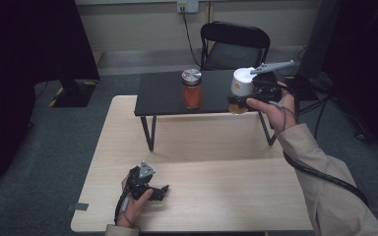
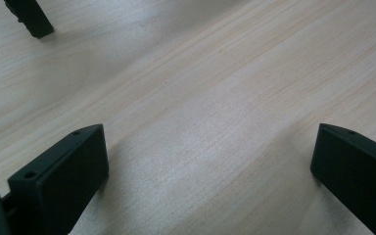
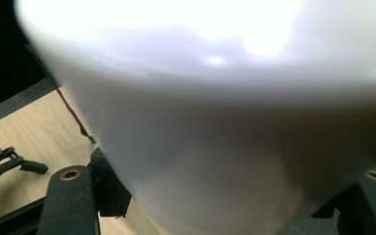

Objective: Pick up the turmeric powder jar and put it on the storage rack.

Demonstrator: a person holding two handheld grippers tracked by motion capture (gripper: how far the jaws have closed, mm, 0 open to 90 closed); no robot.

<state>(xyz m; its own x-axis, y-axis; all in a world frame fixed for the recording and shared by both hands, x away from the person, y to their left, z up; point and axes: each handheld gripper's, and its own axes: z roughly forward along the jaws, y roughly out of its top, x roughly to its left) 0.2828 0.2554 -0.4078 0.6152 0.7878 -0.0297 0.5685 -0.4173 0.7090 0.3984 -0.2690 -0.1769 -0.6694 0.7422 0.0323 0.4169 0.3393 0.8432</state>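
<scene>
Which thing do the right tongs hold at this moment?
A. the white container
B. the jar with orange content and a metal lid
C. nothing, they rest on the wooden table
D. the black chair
A: the right tongs are shut on the white container, beside the small black table.

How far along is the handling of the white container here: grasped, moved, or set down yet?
Done: the right tongs are shut on the white container at the right end of the black stand. In hand: it sits close before the tongs' camera; whether it is clear of the stand is unclear. Left: no set-down yet; the orange jar stands untouched, and the left tongs rest open on the wooden table.
</scene>
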